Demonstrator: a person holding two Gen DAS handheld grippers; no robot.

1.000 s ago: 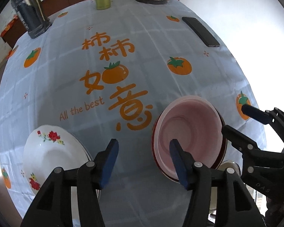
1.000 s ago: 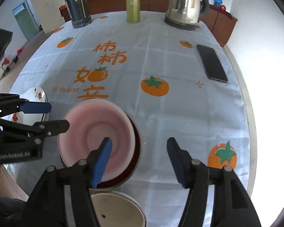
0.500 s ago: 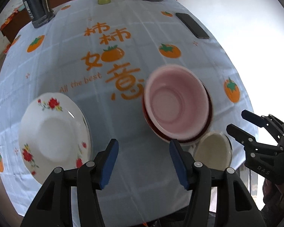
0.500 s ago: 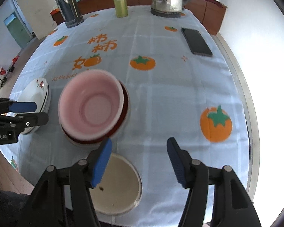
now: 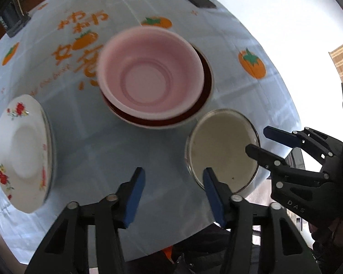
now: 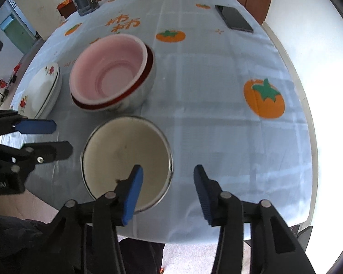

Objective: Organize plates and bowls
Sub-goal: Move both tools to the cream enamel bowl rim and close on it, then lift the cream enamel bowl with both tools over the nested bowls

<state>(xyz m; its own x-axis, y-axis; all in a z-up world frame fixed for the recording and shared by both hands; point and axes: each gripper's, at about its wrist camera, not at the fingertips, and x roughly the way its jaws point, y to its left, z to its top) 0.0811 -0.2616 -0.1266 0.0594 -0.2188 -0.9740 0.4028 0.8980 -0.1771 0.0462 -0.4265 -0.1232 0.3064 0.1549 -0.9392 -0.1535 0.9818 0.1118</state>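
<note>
Bare tablecloth (image 6: 217, 118) is seen at right of the right wrist frame; centre-left is obstructed by the cream bowl (image 6: 125, 157), pink bowl (image 6: 109, 73) and floral plate (image 6: 43, 89).

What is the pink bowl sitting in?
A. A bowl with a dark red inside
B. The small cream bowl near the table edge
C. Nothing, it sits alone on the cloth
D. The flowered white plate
A: the pink bowl is nested in a larger red-lined bowl, whose rim shows around it.

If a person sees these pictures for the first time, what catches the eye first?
The pink bowl nested in a red-rimmed bowl, mid-table. Nearer the edge sits a cream bowl, with a flowered plate to the left. The cloth bears orange fruit prints.
</note>
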